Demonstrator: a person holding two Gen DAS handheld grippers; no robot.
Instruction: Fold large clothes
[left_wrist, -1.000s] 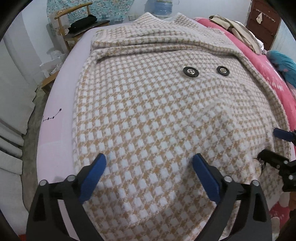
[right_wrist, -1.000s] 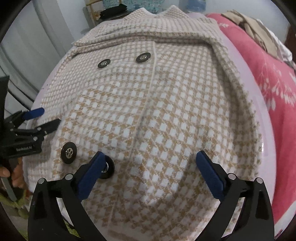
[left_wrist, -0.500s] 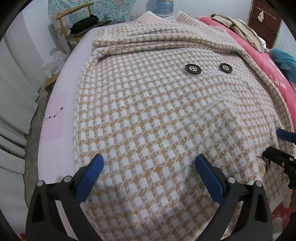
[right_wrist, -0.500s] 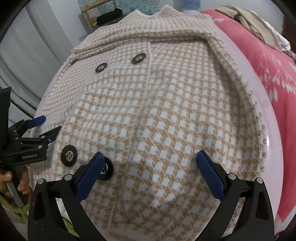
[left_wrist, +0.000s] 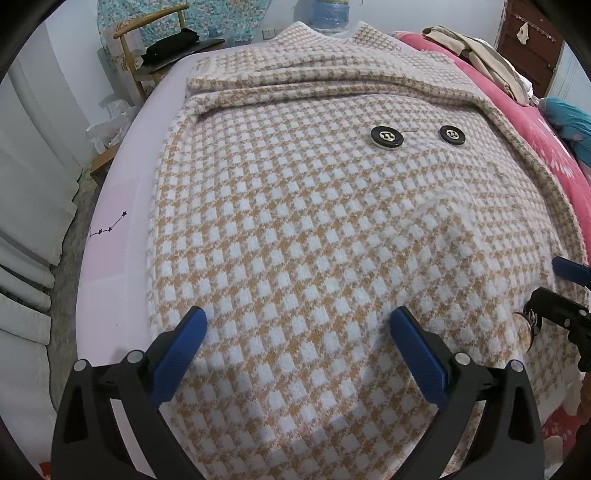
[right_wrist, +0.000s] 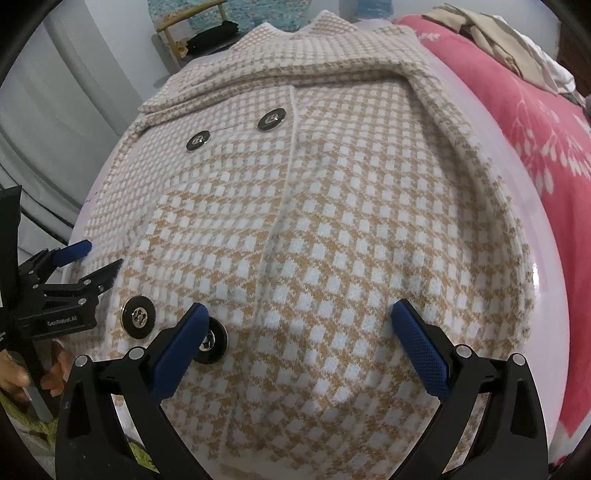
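A large tan-and-white houndstooth coat (left_wrist: 314, 229) lies flat on a pale pink bed (left_wrist: 110, 236), collar at the far end. It also fills the right wrist view (right_wrist: 314, 221). Black buttons (left_wrist: 386, 136) sit on its front, and two more (right_wrist: 138, 317) lie near the hem. My left gripper (left_wrist: 295, 332) is open and empty, hovering over the coat's near left part. My right gripper (right_wrist: 299, 325) is open and empty over the near right part. Each gripper shows at the edge of the other's view, the right gripper (left_wrist: 565, 291) and the left gripper (right_wrist: 88, 262).
A wooden chair (left_wrist: 147, 55) with a black bag stands beyond the bed at the far left. A pink floral blanket (right_wrist: 535, 129) with a pile of beige clothes (left_wrist: 476, 51) lies along the right side. White padded panels (left_wrist: 22, 258) line the left.
Both grippers have pulled back slightly toward the coat's near hem, staying open. The coat has not moved.
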